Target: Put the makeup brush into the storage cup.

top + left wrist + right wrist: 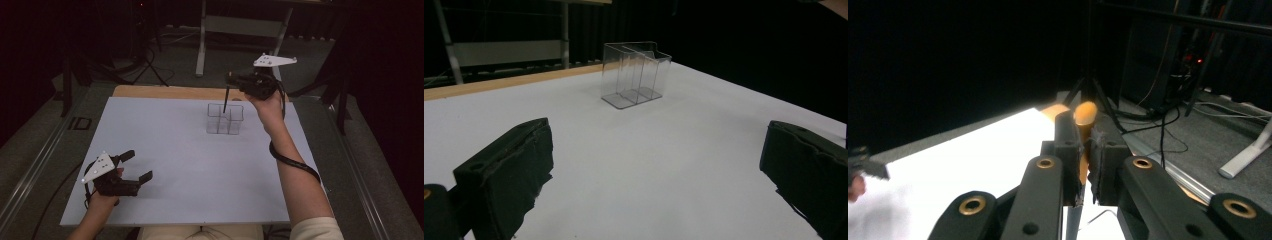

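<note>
The left claw is resting low on the white surface, well apart from the clear organizer and nearer the person than it. Its jaws are standing wide, with nothing between them. In the left gripper view its pads are showing as thick, matte black blocks with rough, frayed edges, and the smooth, flat white board is lying bare between them. A pale wooden strip is edging the surface on the far side of the organizer.

The organizer is a small box of transparent, glossy plastic, standing upright on the surface, with thin straight walls dividing it into narrow compartments; one wall has a scooped cut-out at the top.

The right claw is hanging above the organizer, just over its far side, and its jaws are clamping narrowly on a thin dark stick-like tool. The tool is hanging nearly upright below the claw, its lower end reaching down into the organizer; which compartment I cannot tell. In the right gripper view the tool's top is poking up between the black pads as a rounded, smooth orange-brown end, and the jaw arms are showing brass-ringed pivot holes. A grey three-cornered plate is sitting on top of this gripper.
</note>
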